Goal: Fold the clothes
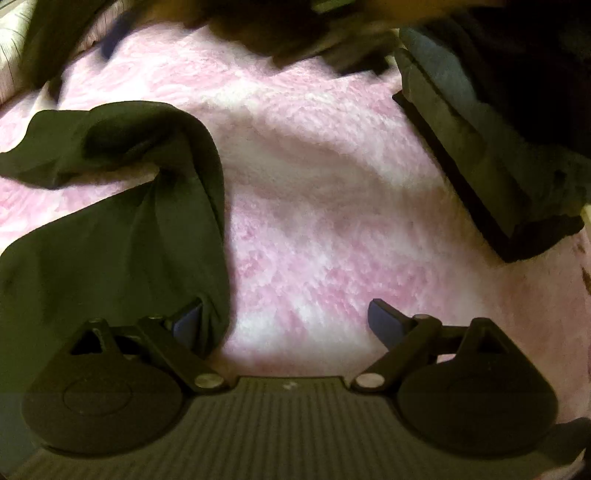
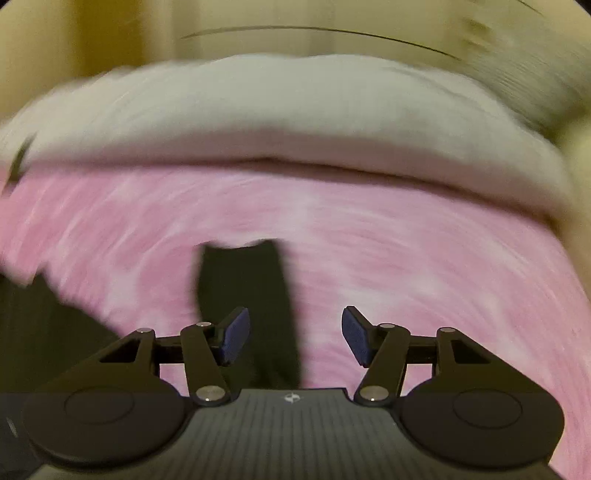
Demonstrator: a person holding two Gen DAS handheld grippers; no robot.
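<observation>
A dark olive garment (image 1: 122,229) lies crumpled on the pink fluffy blanket (image 1: 332,206), at the left of the left wrist view. My left gripper (image 1: 284,321) stands wide open. The cloth's edge drapes over its left fingertip, and the right pad (image 1: 382,323) is bare over the blanket. The right wrist view is blurred. In it a narrow dark strip of cloth (image 2: 243,284) runs down the blanket (image 2: 424,266) and under my right gripper (image 2: 295,336). That gripper is open, and neither pad presses on the strip.
A folded dark stack (image 1: 465,155) lies at the right of the left wrist view. Blurred dark cloth (image 1: 280,33) crosses the top. A pale grey-white duvet or pillow (image 2: 280,122) lies beyond the pink blanket. More dark fabric (image 2: 44,328) sits at lower left.
</observation>
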